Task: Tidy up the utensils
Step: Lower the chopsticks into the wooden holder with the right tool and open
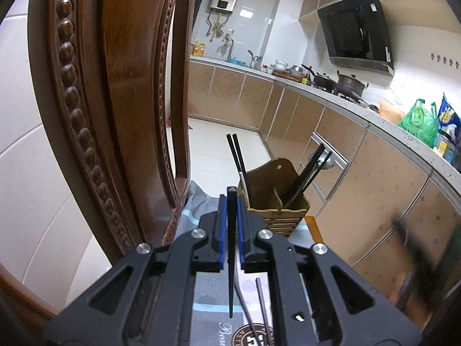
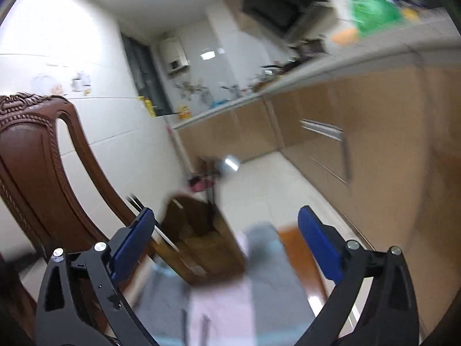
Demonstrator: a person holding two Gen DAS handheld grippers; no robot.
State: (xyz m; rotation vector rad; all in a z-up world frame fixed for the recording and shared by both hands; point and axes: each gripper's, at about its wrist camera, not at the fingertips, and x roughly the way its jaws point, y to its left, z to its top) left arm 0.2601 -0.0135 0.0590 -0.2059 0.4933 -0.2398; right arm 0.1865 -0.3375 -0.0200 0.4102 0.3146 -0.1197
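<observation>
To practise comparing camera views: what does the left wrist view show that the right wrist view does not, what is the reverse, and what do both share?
Only the left wrist view shows the left gripper, jaws shut on a black chopstick, with loose utensils lying on the cloth below it.

Only the right wrist view shows the right gripper, jaws wide open and empty, and the chair's carved top rail.

Both show the wooden utensil holder with utensils standing in it, the wooden chair, and the kitchen counter.

cloth [image 1: 207, 302] covers wooden table [image 1: 312, 225].

Black chopstick [image 1: 231, 248], brown wooden holder [image 1: 275, 199], blue-striped grey cloth [image 1: 210, 302]
</observation>
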